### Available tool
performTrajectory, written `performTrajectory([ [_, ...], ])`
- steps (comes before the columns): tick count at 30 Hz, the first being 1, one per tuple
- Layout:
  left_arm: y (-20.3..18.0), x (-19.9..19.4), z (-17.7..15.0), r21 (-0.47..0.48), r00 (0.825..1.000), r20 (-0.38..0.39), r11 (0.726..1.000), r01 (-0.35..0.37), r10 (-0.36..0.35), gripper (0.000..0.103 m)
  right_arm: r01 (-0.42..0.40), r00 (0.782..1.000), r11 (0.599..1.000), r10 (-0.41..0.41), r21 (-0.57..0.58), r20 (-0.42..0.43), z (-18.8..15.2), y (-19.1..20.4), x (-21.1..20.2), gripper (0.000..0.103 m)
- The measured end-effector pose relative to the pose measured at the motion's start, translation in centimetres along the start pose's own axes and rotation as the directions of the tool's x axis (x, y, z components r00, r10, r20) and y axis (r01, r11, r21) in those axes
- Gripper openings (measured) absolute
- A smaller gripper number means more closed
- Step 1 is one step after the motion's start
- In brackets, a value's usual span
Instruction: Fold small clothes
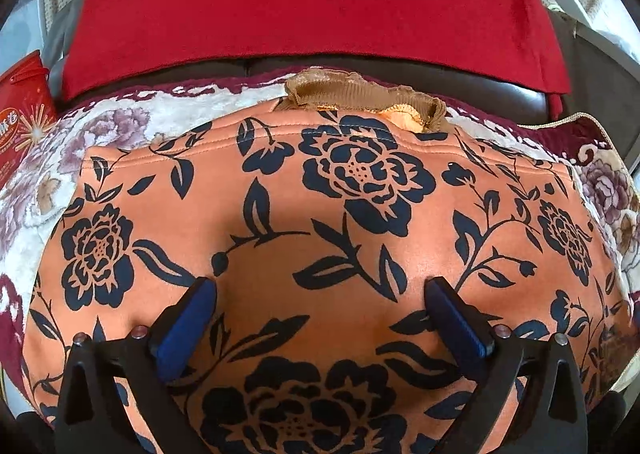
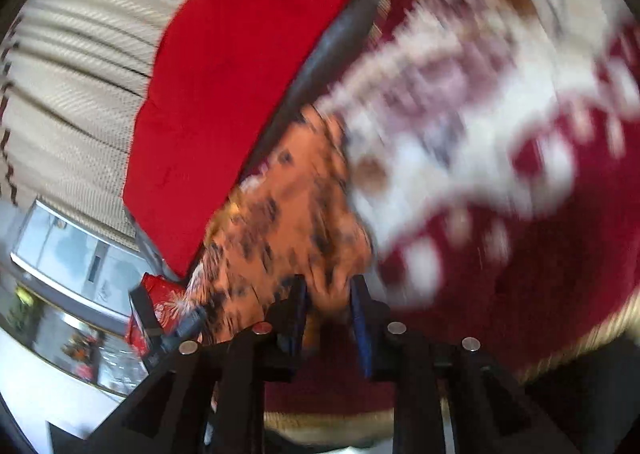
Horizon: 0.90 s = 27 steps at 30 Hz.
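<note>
An orange garment (image 1: pixel 320 189) printed with dark navy flowers lies spread flat on a floral blanket, its tan ribbed collar (image 1: pixel 360 93) at the far edge. My left gripper (image 1: pixel 320 286) hovers over the garment's middle, open wide, nothing between its blue pads (image 1: pixel 188 322). In the blurred right wrist view, my right gripper (image 2: pixel 328 286) has its jaws narrow, and an edge of the orange garment (image 2: pixel 288 205) fills the gap between the pads (image 2: pixel 362 318) and looks lifted.
A maroon and white floral blanket (image 1: pixel 120 121) (image 2: pixel 480 113) covers a dark leather seat (image 1: pixel 480 81). A red cloth (image 1: pixel 312 1) (image 2: pixel 240 73) lies behind the garment. A red box (image 1: pixel 24 113) (image 2: pixel 160 306) stands at the left. Cream ribbed fabric (image 2: pixel 80 73) hangs beyond.
</note>
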State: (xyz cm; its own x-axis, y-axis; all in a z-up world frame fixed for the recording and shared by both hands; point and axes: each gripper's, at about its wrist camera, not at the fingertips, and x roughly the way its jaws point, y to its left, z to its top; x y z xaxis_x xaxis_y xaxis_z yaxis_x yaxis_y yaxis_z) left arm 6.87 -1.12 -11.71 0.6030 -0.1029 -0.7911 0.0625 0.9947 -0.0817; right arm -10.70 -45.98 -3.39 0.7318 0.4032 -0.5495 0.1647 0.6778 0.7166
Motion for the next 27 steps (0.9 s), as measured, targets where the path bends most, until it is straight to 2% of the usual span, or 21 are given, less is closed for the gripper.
performTrajectory([
  [1,0.0,-0.2,0.0,-0.001,1.0,0.004,1.0,0.002,-0.002,0.103,0.031,0.999,0.998,-0.03,-0.058,0.027,1.5,1.1,0.1,0.068],
  [2,-0.1,-0.3,-0.1,-0.001,1.0,0.005,1.0,0.002,-0.002,0.103,0.07,0.997,0.992,-0.065,-0.109,0.049,3.1,2.1,0.6,0.09],
  [3,0.0,-0.3,-0.1,-0.001,1.0,0.004,1.0,0.004,-0.004,0.103,0.096,0.994,0.986,-0.087,-0.136,0.068,4.1,2.7,0.9,0.103],
  [5,0.1,-0.3,-0.1,-0.001,1.0,0.002,1.0,0.01,-0.01,0.103,0.105,0.993,0.97,-0.089,-0.218,0.081,6.9,4.0,2.7,0.103],
  [6,0.1,-0.3,-0.1,-0.001,1.0,0.004,1.0,0.01,-0.01,0.103,0.096,0.995,0.964,-0.088,-0.248,0.043,8.4,4.4,4.3,0.103],
  [8,0.1,-0.2,-0.1,-0.002,1.0,0.007,1.0,0.011,-0.011,0.103,0.05,0.997,0.976,-0.061,-0.212,-0.045,10.6,4.1,7.1,0.103],
  [9,0.1,-0.3,-0.1,-0.002,1.0,0.009,1.0,0.011,-0.011,0.103,0.025,0.995,0.982,-0.042,-0.189,-0.089,11.5,3.8,8.9,0.101],
  [11,0.0,-0.3,-0.2,-0.002,1.0,0.012,1.0,0.013,-0.013,0.103,0.08,0.984,0.981,-0.105,-0.174,-0.142,12.7,3.1,12.3,0.1],
  [12,0.1,-0.3,-0.2,-0.002,1.0,0.012,1.0,0.015,-0.015,0.103,0.076,0.978,0.983,-0.106,-0.166,-0.18,12.6,2.5,13.3,0.087],
  [13,0.1,-0.3,-0.2,-0.002,1.0,0.012,1.0,0.017,-0.017,0.103,0.055,0.971,0.988,-0.087,-0.144,-0.223,12.3,2.2,14.4,0.058],
  [14,0.1,-0.3,-0.2,-0.002,1.0,0.013,1.0,0.02,-0.02,0.103,0.042,0.963,0.988,-0.079,-0.147,-0.256,12.0,2.4,15.0,0.049],
  [16,0.1,-0.3,-0.2,0.0,1.0,0.018,1.0,0.02,-0.02,0.103,0.095,0.958,0.962,-0.159,-0.258,-0.239,10.9,4.2,15.1,0.027],
  [18,0.1,-0.3,-0.2,-0.001,1.0,0.023,1.0,0.018,-0.018,0.103,0.128,0.959,0.95,-0.192,-0.284,-0.207,10.6,4.7,14.5,0.014],
  [19,0.1,-0.3,-0.2,-0.002,1.0,0.024,1.0,0.016,-0.016,0.103,0.148,0.962,0.949,-0.204,-0.279,-0.183,10.9,4.6,14.1,0.013],
  [21,0.1,-0.2,-0.2,-0.001,1.0,0.021,1.0,0.015,-0.015,0.103,0.235,0.946,0.931,-0.285,-0.278,-0.154,11.4,3.5,14.5,0.013],
  [22,0.1,-0.2,-0.2,-0.004,1.0,0.021,1.0,0.017,-0.017,0.103,0.238,0.943,0.937,-0.286,-0.255,-0.17,11.4,2.8,14.9,0.013],
  [27,0.1,-0.1,-0.1,-0.007,1.0,0.018,1.0,0.015,-0.015,0.103,0.232,0.956,0.938,-0.269,-0.257,-0.118,11.3,4.0,13.6,0.017],
])
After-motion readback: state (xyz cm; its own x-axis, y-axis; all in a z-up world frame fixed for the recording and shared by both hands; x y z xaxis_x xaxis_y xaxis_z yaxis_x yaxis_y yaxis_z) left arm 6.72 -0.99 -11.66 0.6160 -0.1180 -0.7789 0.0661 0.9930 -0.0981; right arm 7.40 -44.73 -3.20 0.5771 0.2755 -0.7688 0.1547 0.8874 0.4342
